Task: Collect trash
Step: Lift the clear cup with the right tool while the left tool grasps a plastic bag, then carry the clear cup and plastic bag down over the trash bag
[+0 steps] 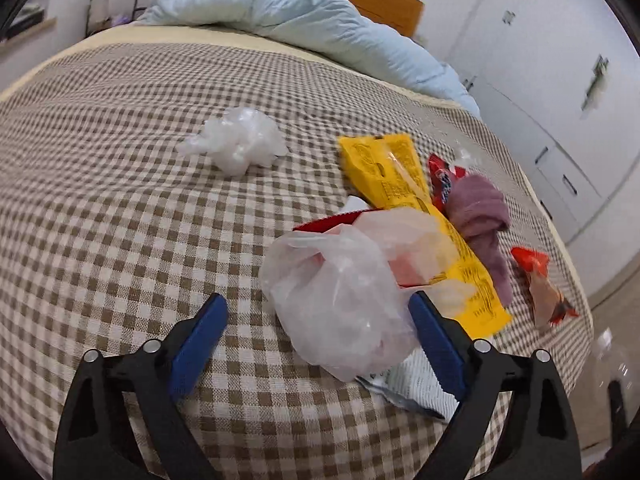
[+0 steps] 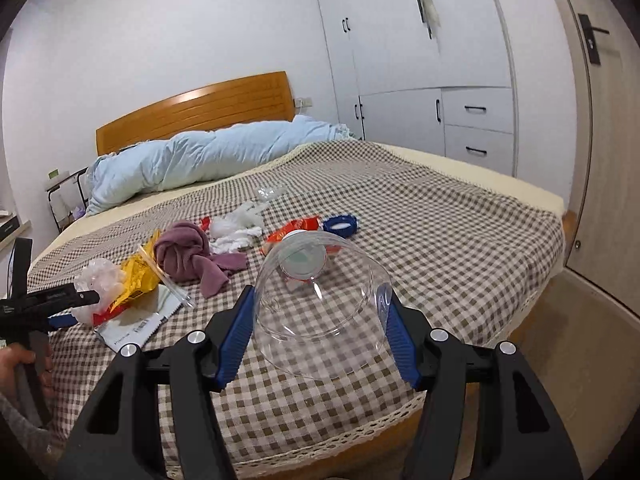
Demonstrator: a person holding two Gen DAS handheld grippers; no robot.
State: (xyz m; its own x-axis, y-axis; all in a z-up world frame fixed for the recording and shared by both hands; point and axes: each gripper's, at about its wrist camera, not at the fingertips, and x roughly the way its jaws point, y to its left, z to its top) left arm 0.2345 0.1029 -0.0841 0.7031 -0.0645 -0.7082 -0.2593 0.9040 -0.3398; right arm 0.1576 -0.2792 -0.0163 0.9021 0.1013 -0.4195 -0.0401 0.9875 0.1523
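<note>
Trash lies on the checkered bedspread [image 1: 120,200]. My left gripper [image 1: 318,312] is open, its blue fingers on either side of a crumpled clear plastic bag [image 1: 340,300]; I cannot tell if they touch it. Beyond the bag lie a yellow wrapper [image 1: 400,176], a red wrapper [image 1: 440,184], a purple cloth [image 1: 476,208], an orange wrapper [image 1: 540,284] and a white plastic wad [image 1: 240,140]. My right gripper [image 2: 320,316] has its fingers against both sides of a clear plastic bottle [image 2: 320,300]. The left gripper shows in the right wrist view [image 2: 80,300].
A blue bottle cap [image 2: 340,225], white tissue [image 2: 236,226], clear plastic scrap [image 2: 270,192] and a white printed pouch [image 2: 136,324] lie on the bed. A light blue duvet [image 2: 200,156] lies by the wooden headboard [image 2: 192,108]. White wardrobes [image 2: 420,60] and a door [image 2: 600,120] stand to the right.
</note>
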